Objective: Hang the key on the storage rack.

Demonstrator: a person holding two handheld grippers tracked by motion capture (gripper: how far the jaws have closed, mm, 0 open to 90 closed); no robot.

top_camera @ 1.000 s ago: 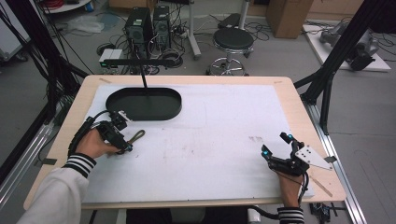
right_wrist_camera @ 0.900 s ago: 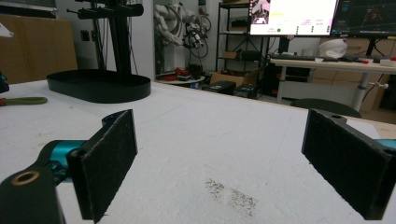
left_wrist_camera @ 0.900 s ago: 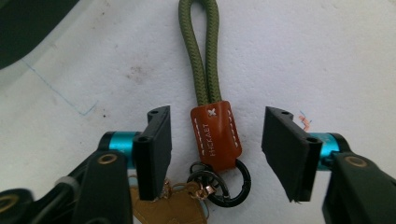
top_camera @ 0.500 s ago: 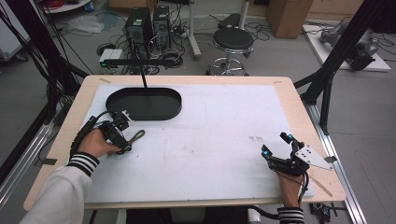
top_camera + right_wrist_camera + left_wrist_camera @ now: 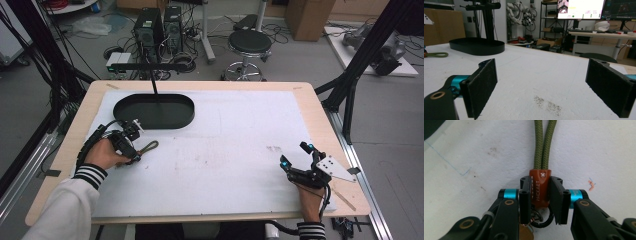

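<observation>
Olive cord loop (image 5: 542, 143) between left tongs (image 5: 541, 195).

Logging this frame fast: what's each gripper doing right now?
Left gripper: jaws closed on the brown tab of the green cord loop.
Right gripper: jaws wide open, holding nothing.

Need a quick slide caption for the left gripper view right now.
Left tool clamped on the brown leather tab of a green cord loop, over the white table cover.
</observation>
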